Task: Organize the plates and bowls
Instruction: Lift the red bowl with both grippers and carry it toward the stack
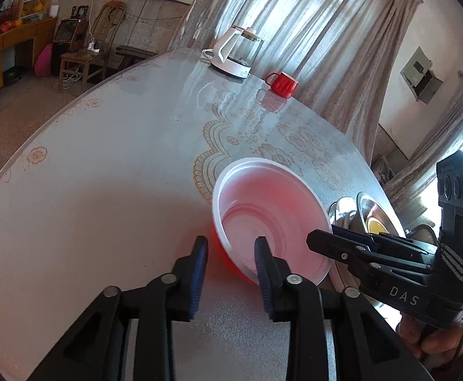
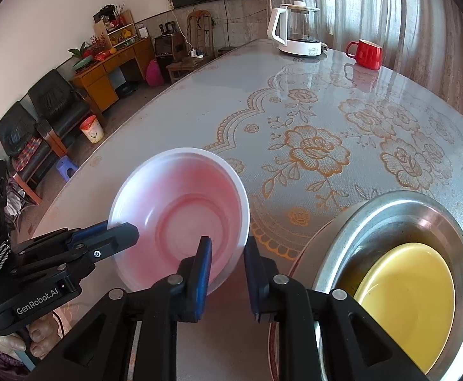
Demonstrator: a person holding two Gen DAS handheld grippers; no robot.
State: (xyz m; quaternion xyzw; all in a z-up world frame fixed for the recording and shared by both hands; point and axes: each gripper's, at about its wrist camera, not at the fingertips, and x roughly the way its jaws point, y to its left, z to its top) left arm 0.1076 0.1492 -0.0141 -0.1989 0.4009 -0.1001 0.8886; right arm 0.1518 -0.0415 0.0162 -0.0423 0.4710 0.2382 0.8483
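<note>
A plastic bowl (image 1: 263, 216), red outside and white inside, is tilted just above the table. It also shows in the right wrist view (image 2: 187, 209). My left gripper (image 1: 231, 254) straddles its near-left rim, one finger outside and one inside, jaws apart. My right gripper (image 2: 226, 254) straddles the opposite rim the same way, jaws apart. Whether either pad touches the rim is not clear. A steel basin (image 2: 374, 219) with a yellow plate (image 2: 409, 298) in it sits to the right of the bowl. The basin also shows in the left wrist view (image 1: 371, 209).
A white and glass kettle (image 2: 298, 31) and a red mug (image 2: 366, 54) stand at the table's far edge. The round table (image 1: 104, 165) has a floral cover. Chairs, a wooden cabinet and a bin stand on the floor to the left.
</note>
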